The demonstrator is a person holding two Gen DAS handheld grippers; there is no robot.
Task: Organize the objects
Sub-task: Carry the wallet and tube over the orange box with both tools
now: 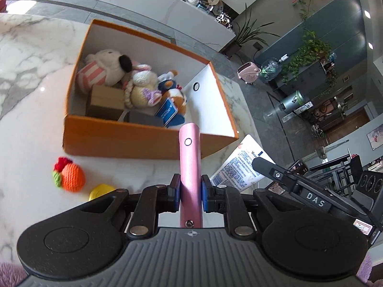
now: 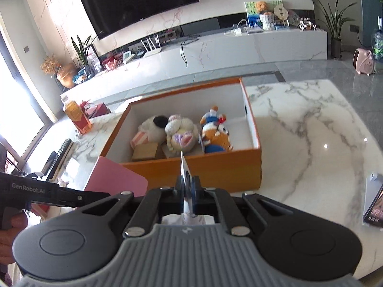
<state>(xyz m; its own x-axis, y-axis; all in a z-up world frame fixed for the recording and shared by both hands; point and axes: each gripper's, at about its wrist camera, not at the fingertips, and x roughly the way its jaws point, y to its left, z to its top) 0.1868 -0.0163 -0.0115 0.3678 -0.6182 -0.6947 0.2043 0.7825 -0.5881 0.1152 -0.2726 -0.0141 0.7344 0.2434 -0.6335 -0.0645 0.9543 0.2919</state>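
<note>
From the left wrist we look steeply down, close over the orange box [image 1: 134, 138]. From the right wrist we face its near side, towards the television [image 2: 138, 2]. Both share the box.

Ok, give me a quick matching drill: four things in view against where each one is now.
1. pink metal tube
2. thin white card
3. orange crocheted fruit
4. striped white plush dog

a. inside orange cardboard box
b. clamped in left gripper
c. on marble tabletop
d. clamped in right gripper

Pairs: 1-b, 2-d, 3-c, 4-a
</note>
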